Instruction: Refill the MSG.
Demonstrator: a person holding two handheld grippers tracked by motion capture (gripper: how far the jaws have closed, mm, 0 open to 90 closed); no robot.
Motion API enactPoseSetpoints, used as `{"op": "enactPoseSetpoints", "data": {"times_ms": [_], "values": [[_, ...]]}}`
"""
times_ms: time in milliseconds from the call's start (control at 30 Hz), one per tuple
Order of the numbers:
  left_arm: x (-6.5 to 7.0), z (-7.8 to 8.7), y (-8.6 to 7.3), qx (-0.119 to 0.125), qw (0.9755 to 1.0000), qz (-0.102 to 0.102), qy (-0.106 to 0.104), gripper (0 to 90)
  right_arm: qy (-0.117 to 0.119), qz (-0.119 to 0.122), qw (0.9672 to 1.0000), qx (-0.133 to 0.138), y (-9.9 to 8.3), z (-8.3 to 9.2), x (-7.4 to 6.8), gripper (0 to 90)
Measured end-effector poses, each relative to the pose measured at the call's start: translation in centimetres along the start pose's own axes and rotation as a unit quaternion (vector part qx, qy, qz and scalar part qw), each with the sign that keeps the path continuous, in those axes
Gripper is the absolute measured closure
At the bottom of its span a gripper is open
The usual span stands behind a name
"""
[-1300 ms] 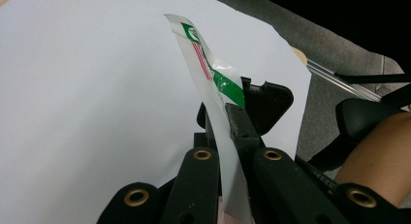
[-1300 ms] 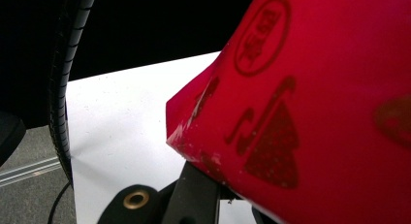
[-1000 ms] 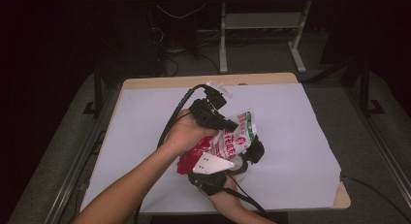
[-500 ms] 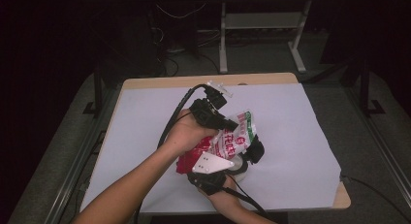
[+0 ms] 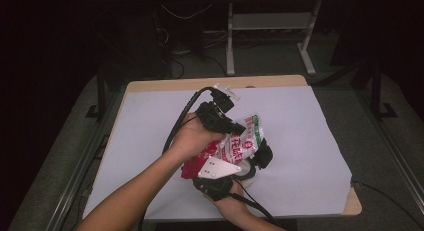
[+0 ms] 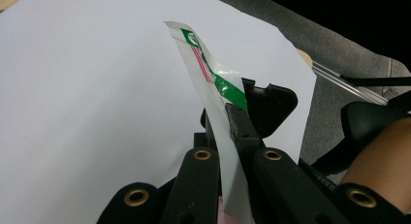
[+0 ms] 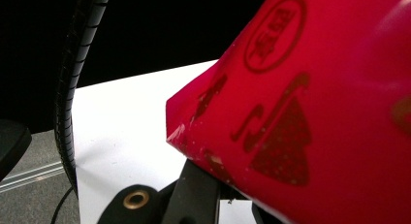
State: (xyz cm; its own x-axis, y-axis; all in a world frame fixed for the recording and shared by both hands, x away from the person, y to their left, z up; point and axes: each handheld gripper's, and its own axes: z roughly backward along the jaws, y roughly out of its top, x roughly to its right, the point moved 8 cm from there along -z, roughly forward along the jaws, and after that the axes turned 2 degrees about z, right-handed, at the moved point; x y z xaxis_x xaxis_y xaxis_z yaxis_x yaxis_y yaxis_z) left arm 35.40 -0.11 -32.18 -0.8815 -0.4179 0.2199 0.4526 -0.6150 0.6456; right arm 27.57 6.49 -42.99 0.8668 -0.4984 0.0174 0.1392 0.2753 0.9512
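A snack bag (image 5: 239, 143), red at one end and white with green print at the other, is held up over the middle of the table between both hands. My left gripper (image 5: 239, 127) comes in from above left. Its jaws are shut on the bag's white and green edge (image 6: 220, 88), which stands up between them at my left gripper (image 6: 227, 118). My right gripper (image 5: 260, 157) reaches in from the near edge beneath the bag, grey plate on top, and is shut on it. The bag's red end (image 7: 310, 103) covers most of its jaws.
A white sheet (image 5: 310, 136) covers the table, and wood shows at the far edge (image 5: 210, 84). A pale round object (image 5: 248, 173) lies on the sheet under the bag. Black cables trail from both grippers. A metal frame (image 5: 270, 26) stands on the floor beyond.
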Motion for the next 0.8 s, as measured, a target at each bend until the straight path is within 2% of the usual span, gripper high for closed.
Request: {"op": "enactPoseSetpoints", "data": {"times_ms": [600, 800], "values": [[0.28, -0.11, 0.15, 0.006, 0.9999, 0.009, -0.004, 90.0, -0.001, -0.006, 1.0, -0.007, -0.06, -0.18, 0.18, 89.9], [0.42, -0.18, 0.34, 0.004, 1.0, 0.004, -0.006, 90.0, 0.001, -0.005, 0.9999, -0.01, -0.1, -0.27, 0.04, 89.9]]}}
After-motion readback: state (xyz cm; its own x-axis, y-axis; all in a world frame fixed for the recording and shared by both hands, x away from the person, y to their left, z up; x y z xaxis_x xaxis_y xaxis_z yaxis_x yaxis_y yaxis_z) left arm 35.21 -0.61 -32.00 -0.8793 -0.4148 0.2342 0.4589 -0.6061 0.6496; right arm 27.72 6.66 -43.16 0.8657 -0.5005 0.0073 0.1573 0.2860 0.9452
